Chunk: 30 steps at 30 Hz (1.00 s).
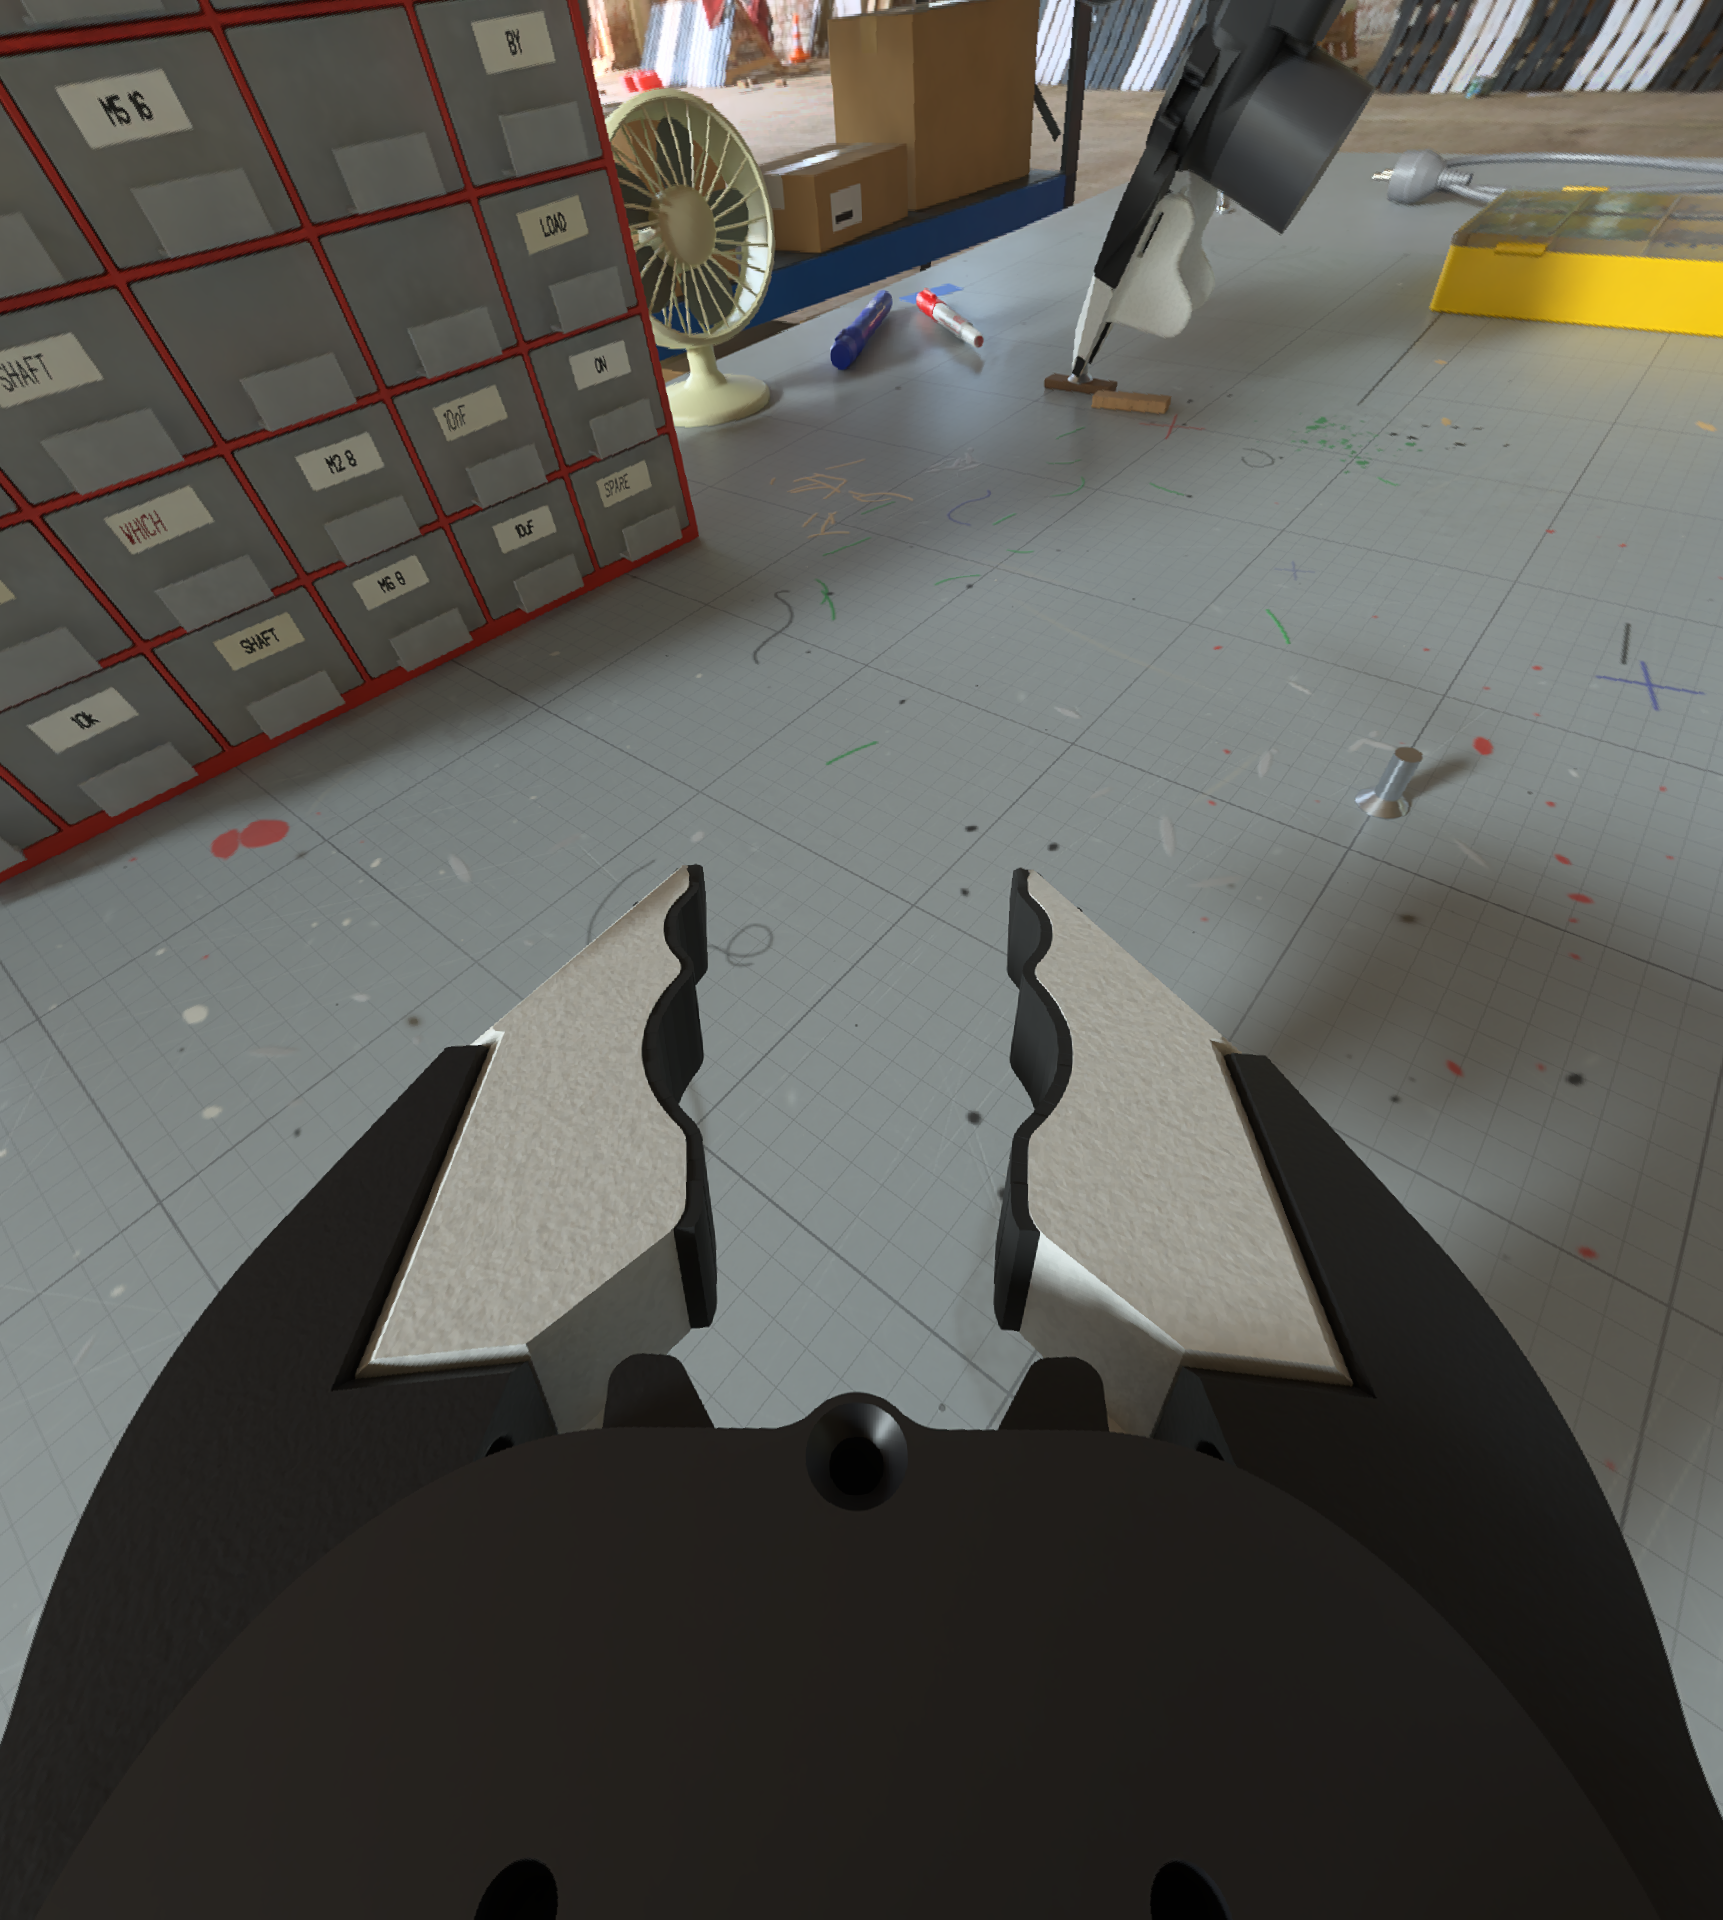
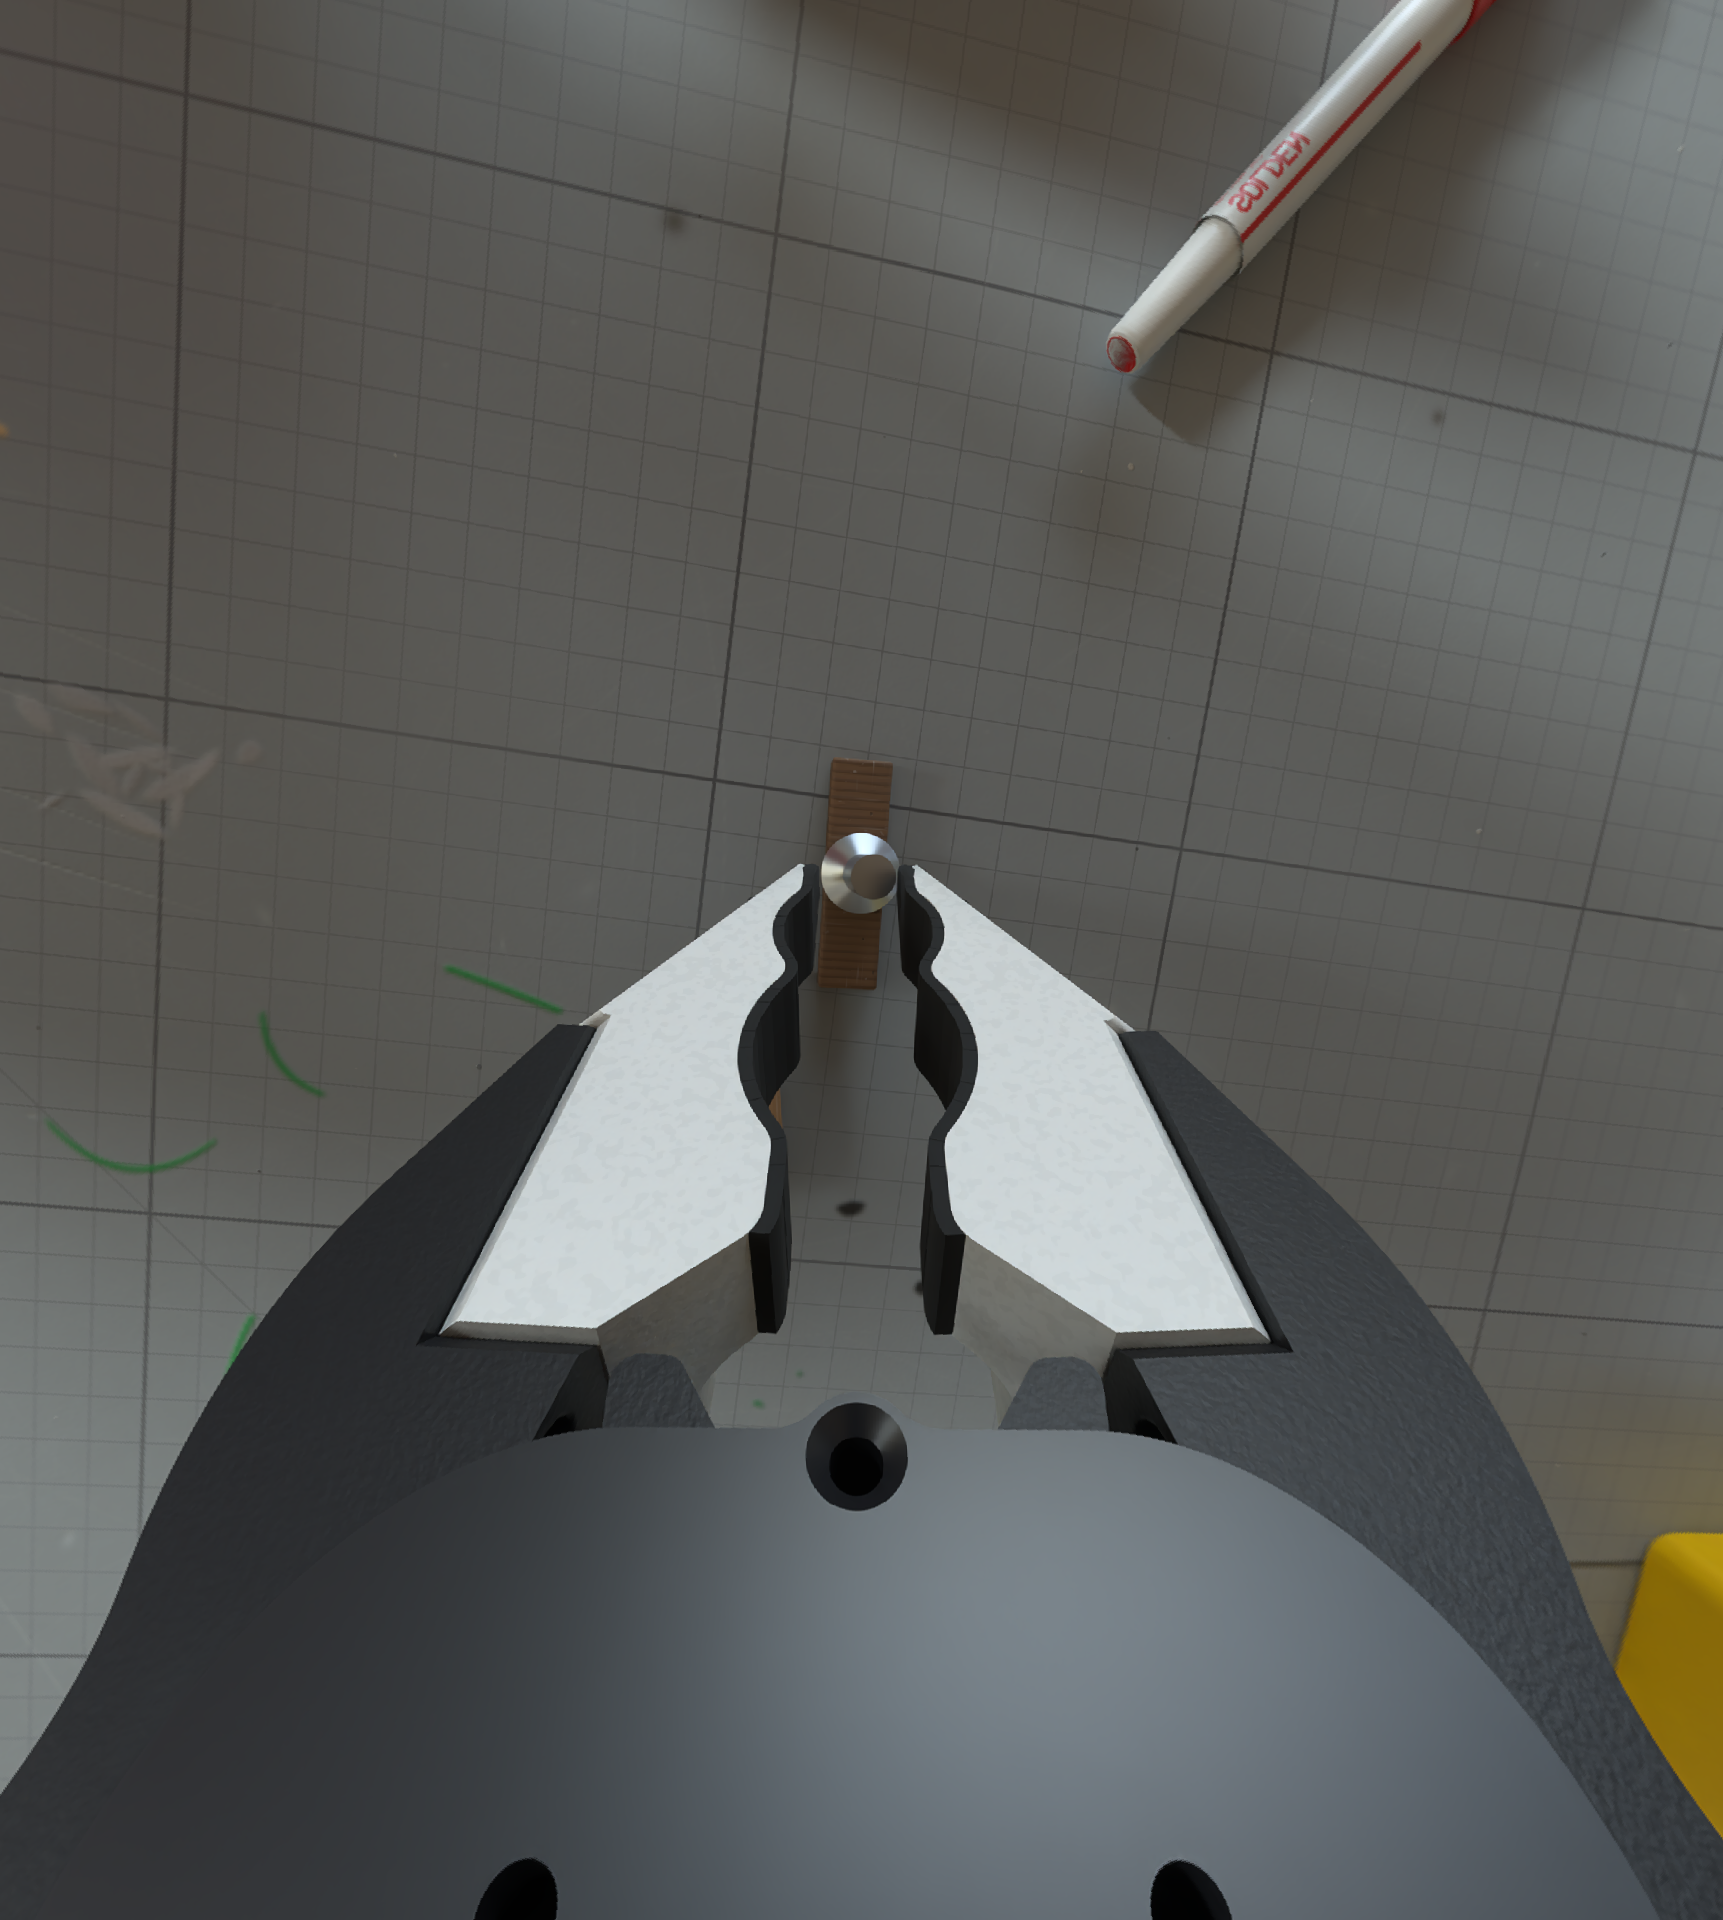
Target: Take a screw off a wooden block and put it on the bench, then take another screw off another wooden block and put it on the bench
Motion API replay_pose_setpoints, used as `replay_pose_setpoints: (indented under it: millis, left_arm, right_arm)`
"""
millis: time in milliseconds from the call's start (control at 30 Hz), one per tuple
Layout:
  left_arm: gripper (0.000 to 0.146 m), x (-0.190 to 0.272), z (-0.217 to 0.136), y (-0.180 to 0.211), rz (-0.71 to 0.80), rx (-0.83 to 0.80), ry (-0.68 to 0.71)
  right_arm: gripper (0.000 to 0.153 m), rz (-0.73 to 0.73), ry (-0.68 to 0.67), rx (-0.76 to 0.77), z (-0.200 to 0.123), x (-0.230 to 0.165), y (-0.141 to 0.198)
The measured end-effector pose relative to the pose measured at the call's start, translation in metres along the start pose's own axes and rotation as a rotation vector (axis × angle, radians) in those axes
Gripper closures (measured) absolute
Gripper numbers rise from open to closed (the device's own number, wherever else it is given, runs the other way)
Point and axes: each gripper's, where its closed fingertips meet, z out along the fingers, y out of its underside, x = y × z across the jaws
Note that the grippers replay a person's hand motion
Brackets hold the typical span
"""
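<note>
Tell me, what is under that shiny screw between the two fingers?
Under the screw lies a thin brown wooden block on the grey bench. The right hand-held gripper closes around the screw. The screw's head hides its shank and the spot where it meets the wood.

silver screw (image 2: 859, 873) upright on brown block (image 2: 852, 951)

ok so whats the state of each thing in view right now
left gripper: open, empty, above the bench
right gripper: tips closed on second screw
second screw: upright on a wooden block
first screw: loose on the bench
other wooden block: bare
desk fan: upright
</note>
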Motion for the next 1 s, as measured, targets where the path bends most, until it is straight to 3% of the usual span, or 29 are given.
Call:
replay_pose_setpoints:
  millis: [267, 367, 433, 533, 633, 700, 800, 867, 1000]
  left_arm:
    - [0.088, 0.002, 0.001, 0.002, 0.005, -0.010, 0.007]
    - [0.088, 0.001, 0.001, 0.002, 0.007, -0.007, 0.003]
    - [0.088, -0.001, -0.001, 0.000, 0.007, -0.001, -0.003]
    - [0.088, -0.002, -0.003, -0.003, 0.001, 0.011, -0.009]
    - [0.088, -0.001, -0.002, -0.003, 0.005, 0.011, -0.006]
    - [0.088, 0.001, -0.001, -0.003, 0.013, 0.009, -0.001]
    - [0.088, 0.006, 0.001, -0.003, 0.026, 0.007, 0.006]
    - [0.088, 0.007, 0.001, -0.003, 0.038, 0.006, 0.003]
    - [0.088, 0.005, 0.000, -0.002, 0.054, 0.001, -0.013]
  right_arm:
    - [0.145, 0.135, -0.114, 0.054, 0.001, -0.001, 0.001]
    - [0.145, 0.099, -0.143, 0.122, -0.010, -0.007, -0.004]
    - [0.145, 0.036, -0.183, 0.261, -0.039, -0.024, -0.018]
    - [0.145, -0.143, -0.271, 0.501, -0.116, -0.077, -0.027]
    - [0.145, -0.363, -0.450, 0.572, -0.186, -0.167, 0.010]
    - [0.145, -0.490, -0.534, 0.525, -0.206, -0.227, 0.056]
    - [0.145, -0.623, -0.601, 0.394, -0.195, -0.298, 0.129]
    - [0.145, -0.639, -0.622, 0.318, -0.173, -0.325, 0.163]
    - [0.145, -0.609, -0.595, 0.266, -0.140, -0.339, 0.184]
